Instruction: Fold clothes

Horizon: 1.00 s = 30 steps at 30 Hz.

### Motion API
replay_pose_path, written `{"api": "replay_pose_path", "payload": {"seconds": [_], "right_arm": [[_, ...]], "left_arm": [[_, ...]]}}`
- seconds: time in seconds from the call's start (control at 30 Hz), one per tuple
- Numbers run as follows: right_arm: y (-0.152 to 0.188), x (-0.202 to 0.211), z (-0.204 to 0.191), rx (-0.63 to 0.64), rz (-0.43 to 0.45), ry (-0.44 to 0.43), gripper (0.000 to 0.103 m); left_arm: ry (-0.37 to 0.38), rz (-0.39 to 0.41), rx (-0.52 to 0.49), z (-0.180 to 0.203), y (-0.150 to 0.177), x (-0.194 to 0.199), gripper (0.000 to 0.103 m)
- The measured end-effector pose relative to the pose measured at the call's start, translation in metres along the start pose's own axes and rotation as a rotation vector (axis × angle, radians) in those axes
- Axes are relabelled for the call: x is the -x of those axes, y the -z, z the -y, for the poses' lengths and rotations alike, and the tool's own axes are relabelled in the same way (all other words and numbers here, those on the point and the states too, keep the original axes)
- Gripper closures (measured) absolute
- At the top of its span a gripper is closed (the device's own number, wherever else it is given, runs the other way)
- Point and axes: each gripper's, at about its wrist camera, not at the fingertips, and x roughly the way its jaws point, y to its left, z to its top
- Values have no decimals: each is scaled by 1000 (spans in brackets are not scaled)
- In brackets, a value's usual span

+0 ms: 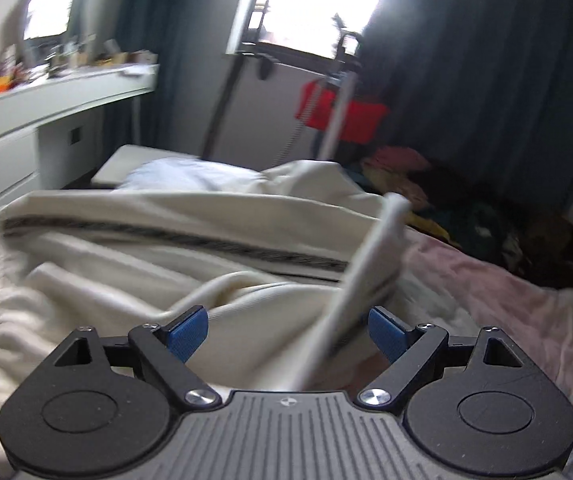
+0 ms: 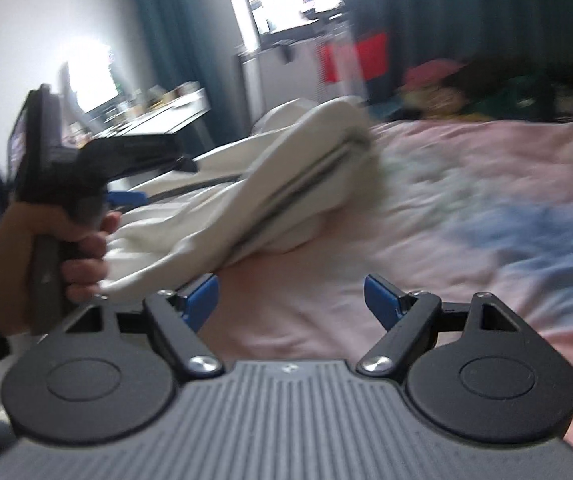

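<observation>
The cream garment (image 1: 158, 240) lies rumpled across the middle of the left wrist view, spread over the bed (image 1: 506, 300). It is a soft, off-white cloth with a dark stripe running along it from the left edge toward the centre right, and ribbed folds bunch up in the lower middle. A pale strip of the same cloth rises steeply from the lower centre toward the right of centre, blurred by motion, passing between the blue pads of the left gripper (image 1: 288, 330); the pads stand wide apart and do not clamp it.

In the right wrist view the garment (image 2: 278, 184) sits in the centre left of the frame, heaped in a long roll with the dark stripe along its crease, resting on the pink bedsheet (image 2: 466, 184). The right gripper (image 2: 291, 300) at the bottom of that view is spread wide with nothing between its pads. At the left edge a hand (image 2: 46, 248) grips the handle of the left gripper, whose blue pad shows just above the cloth.

Behind the bed, a white desk (image 1: 66, 96) crowded with small items fills the upper left, dark curtains (image 1: 486, 60) flank a bright window (image 1: 314, 0), and a red bin (image 1: 342, 112) stands near a pile of coloured clothes (image 1: 426, 184) at the right.
</observation>
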Motion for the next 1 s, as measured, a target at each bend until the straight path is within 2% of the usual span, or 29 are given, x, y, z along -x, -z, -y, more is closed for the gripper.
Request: {"api": "replay_pose_path", "payload": {"seconds": [0.1, 0.23, 0.27, 0.33, 0.37, 0.43, 0.53, 0.57, 0.6, 0.63, 0.67, 0.7, 0.77, 0.87, 1.0], "right_arm": [[-4, -12, 27, -96, 36, 14, 21], [6, -46, 53, -164, 113, 12, 22], [8, -50, 66, -168, 137, 33, 22], [10, -72, 96, -230, 92, 112, 21], [11, -83, 111, -264, 64, 154, 19], [14, -98, 136, -377, 23, 154, 19], [17, -114, 141, -381, 11, 135, 21], [19, -119, 141, -377, 8, 129, 21], [20, -124, 142, -373, 5, 123, 21], [21, -129, 143, -369, 2, 116, 21], [23, -134, 145, -363, 1, 112, 21], [26, -138, 149, -388, 5, 100, 21], [32, -142, 159, -462, 5, 67, 20], [38, -145, 169, -582, -14, 8, 20], [39, -137, 157, -549, 14, -6, 20]], "left_arm": [[10, -10, -71, 37, -7, -35, 14], [-34, 19, -185, 79, -18, -89, 14], [-41, 16, -195, 87, -21, -104, 14], [-54, 7, -209, 102, -28, -135, 19], [-60, 2, -216, 110, -32, -151, 25], [-72, -7, -231, 125, -39, -181, 29], [-125, 9, -267, 141, -46, -216, 39], [-148, 11, -279, 145, -48, -226, 47], [-171, 13, -291, 150, -50, -237, 61], [-197, -12, -303, 153, -53, -246, 70], [-203, -26, -298, 152, -55, -247, 83], [-206, -37, -291, 152, -57, -246, 90], [-201, -41, -260, 148, -61, -236, 92], [-161, 1, -206, 140, -68, -191, 93], [-105, 76, -182, 119, -66, -107, 93]]}}
